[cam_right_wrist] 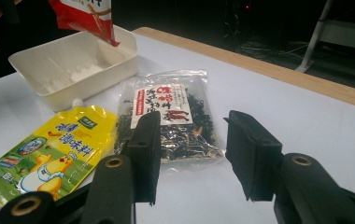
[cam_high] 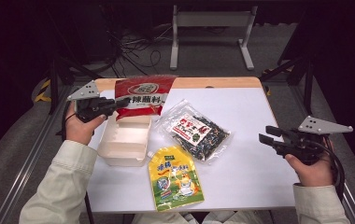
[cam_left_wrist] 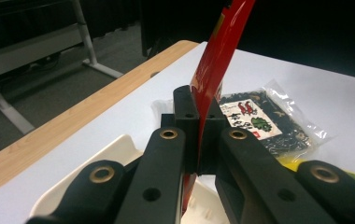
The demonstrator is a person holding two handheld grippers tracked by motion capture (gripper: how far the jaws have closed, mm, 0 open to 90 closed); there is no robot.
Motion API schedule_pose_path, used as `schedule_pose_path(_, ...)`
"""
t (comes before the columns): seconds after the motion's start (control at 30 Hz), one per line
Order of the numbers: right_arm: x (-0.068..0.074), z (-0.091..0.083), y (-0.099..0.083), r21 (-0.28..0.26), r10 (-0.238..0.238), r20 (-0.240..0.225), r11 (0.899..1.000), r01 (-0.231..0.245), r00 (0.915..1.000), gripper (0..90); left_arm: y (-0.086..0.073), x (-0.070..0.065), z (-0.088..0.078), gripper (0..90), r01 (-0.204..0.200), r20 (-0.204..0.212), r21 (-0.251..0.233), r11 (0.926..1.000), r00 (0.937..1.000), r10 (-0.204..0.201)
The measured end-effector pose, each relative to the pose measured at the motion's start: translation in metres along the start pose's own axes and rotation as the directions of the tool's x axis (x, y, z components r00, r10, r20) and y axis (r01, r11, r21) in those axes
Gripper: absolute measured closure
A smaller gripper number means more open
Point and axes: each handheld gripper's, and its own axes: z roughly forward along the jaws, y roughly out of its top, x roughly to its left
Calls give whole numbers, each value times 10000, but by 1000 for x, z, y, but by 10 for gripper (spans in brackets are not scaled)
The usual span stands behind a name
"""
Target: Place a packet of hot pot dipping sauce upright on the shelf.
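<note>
Left gripper (cam_high: 111,105), near the desk's (cam_high: 259,177) far left corner: jaws pressed together on the edge of the red sauce packet (cam_high: 140,97), which hangs in the air over the far end of the white tray (cam_high: 122,156). In the left gripper view the packet (cam_left_wrist: 220,56) rises edge-on from between the jaws, pinched at one margin only.

Tray sits toward the left edge, looks empty inside. Just right of it, toward the near edge, lies the yellow spout pouch (cam_high: 174,177); beyond that, mid-desk, the clear bag of dark dried bits (cam_high: 195,131). Both flat, untouched.

Right gripper (cam_high: 270,136), by the right edge: jaws spread about halfway, nothing between them, well apart from every item.

Risks, as judged:
- Thin edge grip on slick film; the packet could slip out or swing and land across the tray rim instead of inside.
- Packet looks about as wide as the tray; lowered crooked, it may catch a wall and nudge the light tray toward the pouch.
</note>
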Motion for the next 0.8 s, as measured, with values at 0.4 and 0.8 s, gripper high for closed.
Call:
schedule_pose_path(0.4, 2, -12, -7, 33, 116, 229, 9999, -117, 9997, 550, -11, 28, 5, 900, 433, -227, 97, 9990, 9988, -431)
schedule_pose_path(0.8, 2, -15, -9, 66, 95, 294, 9999, -97, 9995, 554, -18, 40, 12, 900, 286, -761, 563, 9980, 9968, -243)
